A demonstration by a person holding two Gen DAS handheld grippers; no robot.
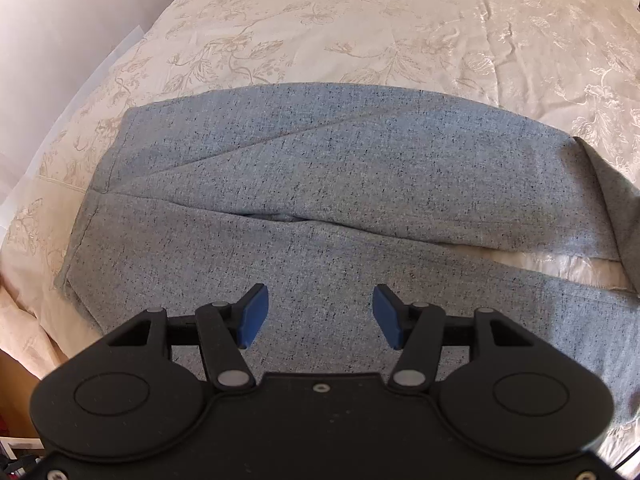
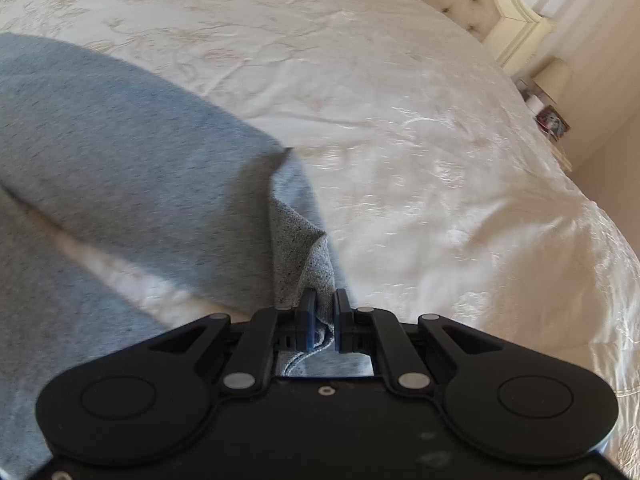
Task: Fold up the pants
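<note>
Grey pants (image 1: 320, 184) lie spread on the cream bedspread (image 1: 360, 20). The left gripper (image 1: 320, 316) hangs over them, jaws apart and empty. The right gripper (image 2: 323, 316) is clamped on a bunched fold of a pant leg's end.

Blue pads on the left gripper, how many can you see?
2. One blue pad is on the finger at the left of the left wrist view, the other on the finger at the right. They stand apart over the grey pants. None looks hidden.
</note>
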